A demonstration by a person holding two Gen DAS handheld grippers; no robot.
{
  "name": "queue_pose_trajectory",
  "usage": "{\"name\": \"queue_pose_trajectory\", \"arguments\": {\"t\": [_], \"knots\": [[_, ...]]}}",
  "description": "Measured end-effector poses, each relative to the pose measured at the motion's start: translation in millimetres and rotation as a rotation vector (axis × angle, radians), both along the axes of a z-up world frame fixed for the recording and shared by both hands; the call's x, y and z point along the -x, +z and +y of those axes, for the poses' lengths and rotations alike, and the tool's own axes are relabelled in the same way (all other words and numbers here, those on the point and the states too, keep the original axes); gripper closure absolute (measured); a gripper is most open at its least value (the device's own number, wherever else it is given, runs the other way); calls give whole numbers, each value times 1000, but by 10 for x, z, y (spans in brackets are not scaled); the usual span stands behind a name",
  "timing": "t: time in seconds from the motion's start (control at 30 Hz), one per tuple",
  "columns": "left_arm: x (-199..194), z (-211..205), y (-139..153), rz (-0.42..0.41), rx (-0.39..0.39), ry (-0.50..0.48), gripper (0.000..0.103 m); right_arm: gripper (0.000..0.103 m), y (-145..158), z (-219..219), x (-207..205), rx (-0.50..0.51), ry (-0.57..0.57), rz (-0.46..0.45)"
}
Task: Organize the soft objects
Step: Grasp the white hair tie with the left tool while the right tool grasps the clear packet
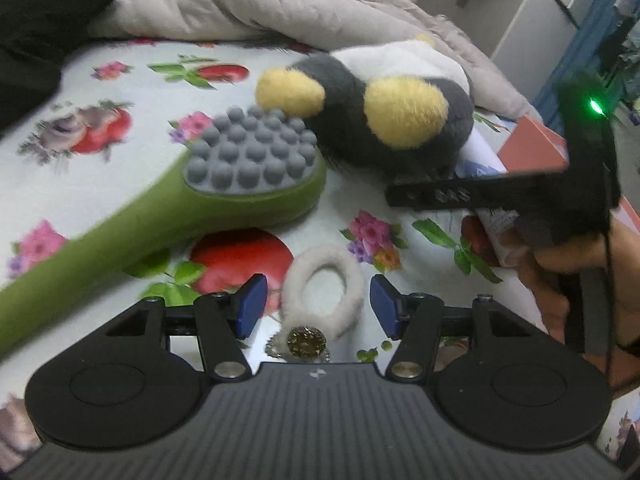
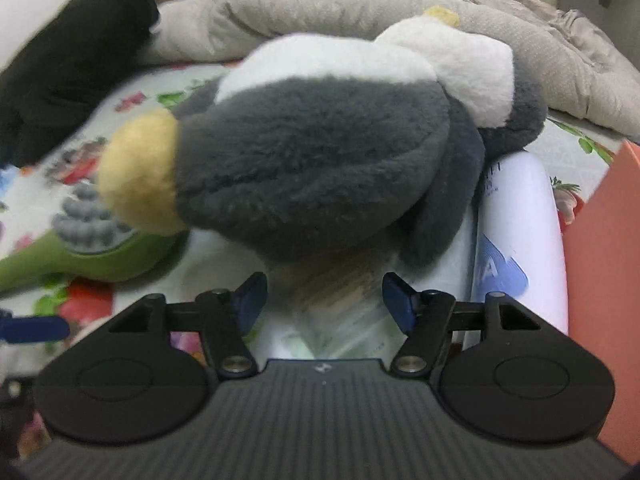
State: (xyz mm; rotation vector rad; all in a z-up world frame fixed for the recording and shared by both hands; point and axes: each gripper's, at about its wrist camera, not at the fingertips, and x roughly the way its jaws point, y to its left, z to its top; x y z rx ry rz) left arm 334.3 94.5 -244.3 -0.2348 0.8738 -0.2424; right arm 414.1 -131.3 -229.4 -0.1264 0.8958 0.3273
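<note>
Left wrist view: the left gripper (image 1: 318,306) has its blue pads spread wide, low in the frame, with a white fluffy hair tie (image 1: 323,294) lying between them on the floral bedsheet (image 1: 120,92), touching neither pad. A green massage brush (image 1: 168,208) with grey nubs lies at centre left. Just beyond it, at upper centre, sits the grey, white and yellow plush toy (image 1: 384,116), partly on a white bottle (image 1: 480,152). The right gripper (image 1: 428,196) enters from the right edge.

Right wrist view: the right gripper (image 2: 324,300) is spread open, gripping nothing. The plush toy (image 2: 320,152) fills the centre, just ahead of the pads. The white bottle (image 2: 516,240) lies at right beside an orange box (image 2: 604,280).
</note>
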Motion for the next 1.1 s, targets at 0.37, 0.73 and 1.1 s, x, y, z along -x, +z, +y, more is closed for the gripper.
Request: {"name": "queue_pose_trajectory", "arguments": {"t": [0.37, 0.73, 1.1], "knots": [[137, -147, -99, -111, -97, -60, 52, 27, -83, 176, -82, -19, -48, -33], [233, -211, -126, -88, -31, -19, 91, 53, -47, 74, 126, -23, -82, -27], [623, -219, 15, -63, -23, 96, 95, 76, 108, -11, 575, -35, -73, -3]]}}
